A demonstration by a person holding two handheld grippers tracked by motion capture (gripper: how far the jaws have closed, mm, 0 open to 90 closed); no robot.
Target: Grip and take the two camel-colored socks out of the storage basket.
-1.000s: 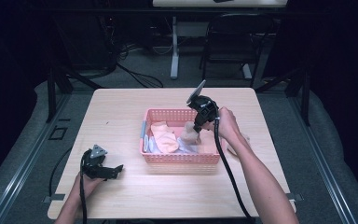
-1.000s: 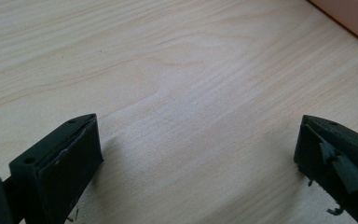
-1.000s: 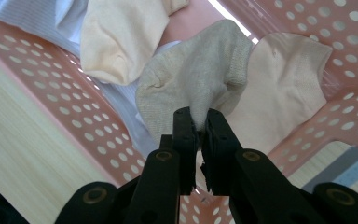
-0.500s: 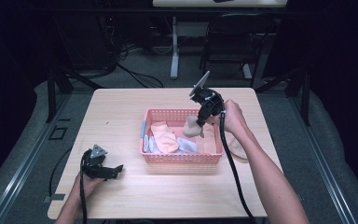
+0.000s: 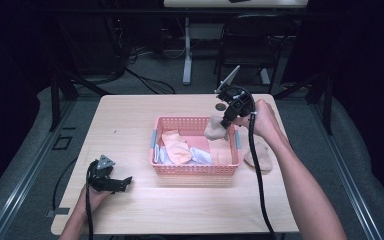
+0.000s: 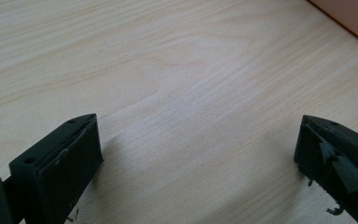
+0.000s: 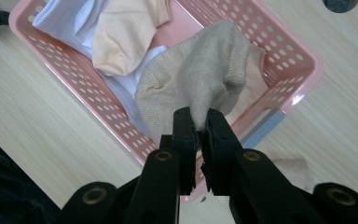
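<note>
My right gripper (image 7: 198, 123) had its jaws clenched on a beige sock (image 7: 200, 74), holding it up over the right end of the pink basket (image 5: 195, 169), which sat mid-tabletop (image 5: 130, 115) with a peach sock (image 5: 176, 146) and white socks (image 5: 200, 156) inside. Another beige sock (image 5: 258, 155) lay just right of the basket. My left gripper (image 5: 109, 178) rested near the front left corner, jaws released and wide apart.

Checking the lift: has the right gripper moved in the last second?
Yes. The right gripper, shut on the beige sock, rose and shifted from inside the pink basket toward its right rim.
</note>
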